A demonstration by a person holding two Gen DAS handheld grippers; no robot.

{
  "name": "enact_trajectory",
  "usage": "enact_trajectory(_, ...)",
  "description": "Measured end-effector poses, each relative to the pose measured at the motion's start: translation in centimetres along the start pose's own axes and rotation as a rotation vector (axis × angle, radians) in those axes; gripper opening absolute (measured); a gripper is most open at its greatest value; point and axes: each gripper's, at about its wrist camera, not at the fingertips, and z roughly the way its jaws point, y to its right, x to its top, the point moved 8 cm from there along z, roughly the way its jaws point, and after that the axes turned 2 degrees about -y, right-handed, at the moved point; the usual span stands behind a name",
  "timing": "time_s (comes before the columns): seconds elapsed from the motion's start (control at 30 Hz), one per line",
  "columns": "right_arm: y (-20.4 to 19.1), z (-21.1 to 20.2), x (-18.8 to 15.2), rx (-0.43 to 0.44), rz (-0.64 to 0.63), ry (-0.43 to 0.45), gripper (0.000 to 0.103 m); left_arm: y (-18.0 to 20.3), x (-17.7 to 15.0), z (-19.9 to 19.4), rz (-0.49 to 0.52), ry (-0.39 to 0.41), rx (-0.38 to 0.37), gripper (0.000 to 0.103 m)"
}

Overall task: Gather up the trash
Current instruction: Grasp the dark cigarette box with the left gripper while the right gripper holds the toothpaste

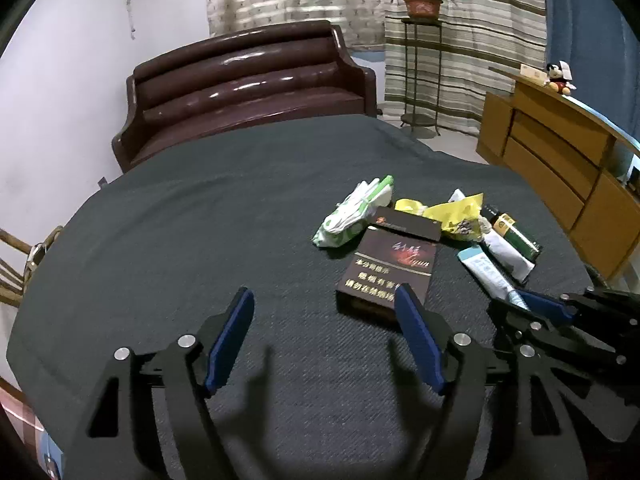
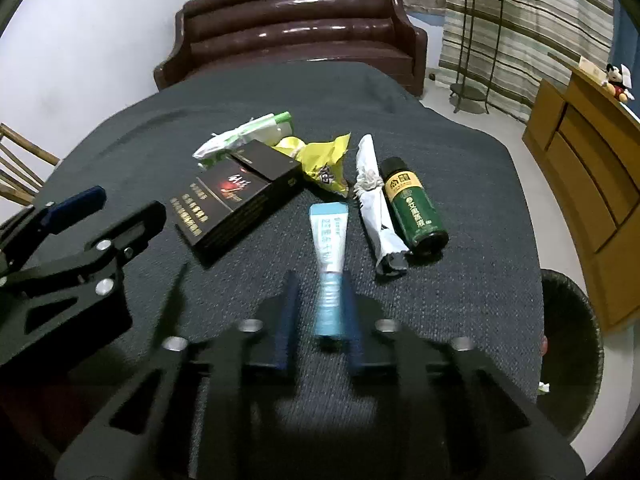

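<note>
I am holding my left gripper (image 1: 324, 300) spread wide over the dark cloth-covered table (image 1: 200, 220), nothing between its blue pads, with a broad bare stretch of cloth running left and ahead to the table's far edge. The near corner of the dark cigarette carton (image 1: 386, 276) is sitting just beside my right-hand pad. My right gripper (image 2: 318, 292) is closing in on the cap end of the light blue tube (image 2: 329, 236); the pads are flanking it closely, but blur is keeping me from telling whether they are touching it.

Only the right wrist view is showing the dark wicker bin (image 2: 570, 344) standing on the floor past the table's right edge. It is also showing the rolled white wrapper (image 2: 374, 200) lying between the tube and the green bottle (image 2: 412, 204), with the yellow wrapper (image 2: 320, 156) and the green-and-white packet (image 2: 248, 134) farther back.

Beyond the table a brown leather sofa (image 1: 248, 88), striped curtains (image 1: 472, 40), a potted plant (image 1: 422, 0) and a wooden cabinet (image 1: 560, 160) are filling the room.
</note>
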Motion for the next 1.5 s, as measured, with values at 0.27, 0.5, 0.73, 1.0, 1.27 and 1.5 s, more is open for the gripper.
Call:
enact_trajectory(0.27, 0.5, 0.7, 0.9, -0.003, 0.026, 0.003, 0.01, 1.4, 1.1, 0.7, 0.018, 0.0, -0.047, 0.073)
enact_trajectory(0.5, 1.2, 0.7, 1.1, 0.023, 0.063, 0.006, 0.009, 2.3, 1.8, 2.1, 0.057, -0.024, -0.063, 0.075)
enact_trajectory(0.73, 1.6, 0.6, 0.9, 0.047, 0.08, 0.009, 0.009, 2.6, 1.9, 3.2, 0.08, -0.056, -0.087, 0.075)
enact_trajectory(1.0, 2.1, 0.3, 0.8, 0.061, 0.106, 0.012, 0.009, 3.4, 1.8, 4.0, 0.116, -0.071, -0.09, 0.076)
enact_trajectory(1.27, 2.4, 0.4, 0.8, 0.067, 0.113, 0.012, 0.009, 3.5, 1.8, 4.8, 0.113, -0.104, -0.115, 0.071)
enact_trajectory(1.5, 2.5, 0.3, 0.8, 0.064, 0.111, 0.013, 0.009, 3.9, 1.4, 4.3, 0.134, -0.098, -0.153, 0.059)
